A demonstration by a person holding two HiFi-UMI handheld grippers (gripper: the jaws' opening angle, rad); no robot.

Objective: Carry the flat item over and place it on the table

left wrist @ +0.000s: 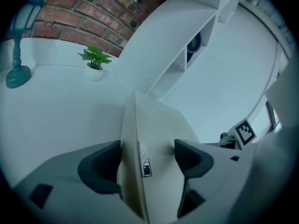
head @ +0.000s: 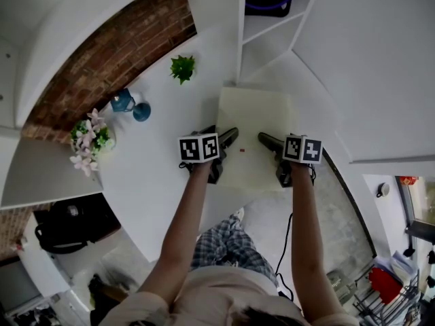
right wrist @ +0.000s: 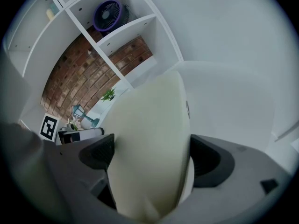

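Left gripper (head: 230, 137): I have its jaws closed on the left edge of the pad (head: 255, 114). In its own view (left wrist: 145, 160) the two dark pads press the cream sheet from both sides, right by a small sewn tag.
Right gripper (head: 264, 140): it clamps the opposite edge the same way. Its view (right wrist: 152, 157) shows the pad filling the gap between the jaws, squeezed between both dark fingers.
Pad: a flat, cream, roughly square piece, held between my two grippers and spread level in the head view. Its left part lies over the right edge of the table (head: 163, 114) and its near right corner hangs past the edge, over the floor. I cannot tell whether its underside touches the tabletop.
Table: white and curved, running away to my left under the left gripper (left wrist: 56, 106).
Ornaments: a teal lamp figure (head: 129, 104) and a bunch of pale flowers (head: 88, 138) stand well to the left of the pad. A small green plant (head: 182, 68) sits further back, near the wall.
Wall: red brick (head: 115, 46) behind the table.
Shelves: a white unit (head: 272, 32) beyond the pad's far edge, with a purple fan (right wrist: 108, 15) in an upper compartment.
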